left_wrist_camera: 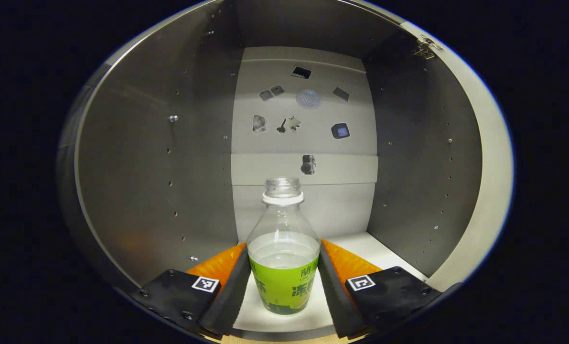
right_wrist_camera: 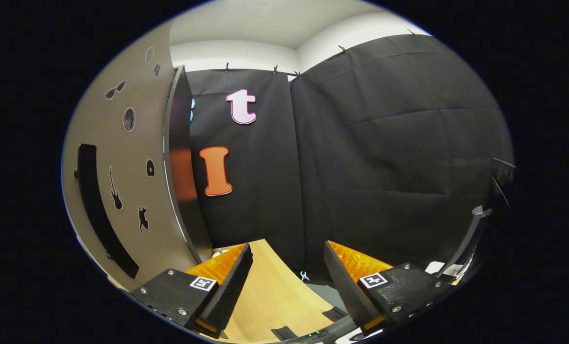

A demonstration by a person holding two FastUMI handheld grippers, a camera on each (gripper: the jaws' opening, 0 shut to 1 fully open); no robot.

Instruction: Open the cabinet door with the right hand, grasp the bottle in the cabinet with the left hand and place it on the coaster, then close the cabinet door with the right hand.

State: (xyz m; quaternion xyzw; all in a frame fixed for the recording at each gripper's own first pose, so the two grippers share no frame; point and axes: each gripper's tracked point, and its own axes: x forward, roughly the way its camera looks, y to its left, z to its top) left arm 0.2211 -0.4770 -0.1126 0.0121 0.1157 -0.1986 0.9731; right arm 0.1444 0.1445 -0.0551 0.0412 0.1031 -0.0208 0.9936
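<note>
A clear, capless bottle [left_wrist_camera: 283, 253] with a green label stands upright on the white cabinet floor [left_wrist_camera: 360, 248], partly filled with clear liquid. My left gripper [left_wrist_camera: 283, 248] is inside the cabinet, open, with one finger close along each side of the bottle; I cannot tell whether they touch it. In the right gripper view the cabinet door [right_wrist_camera: 122, 191] stands swung open at the left, its long black handle [right_wrist_camera: 100, 210] facing me. My right gripper [right_wrist_camera: 288, 248] is open and empty, off to the right of the door over the wooden table [right_wrist_camera: 270, 291].
Grey cabinet side walls [left_wrist_camera: 160, 181] hem in the left gripper on both sides, and a pale back panel [left_wrist_camera: 303, 124] carries small stickers. A hinge [left_wrist_camera: 427, 48] sits at the top right. Black cloth wall [right_wrist_camera: 384, 167] stands behind the table's far edge.
</note>
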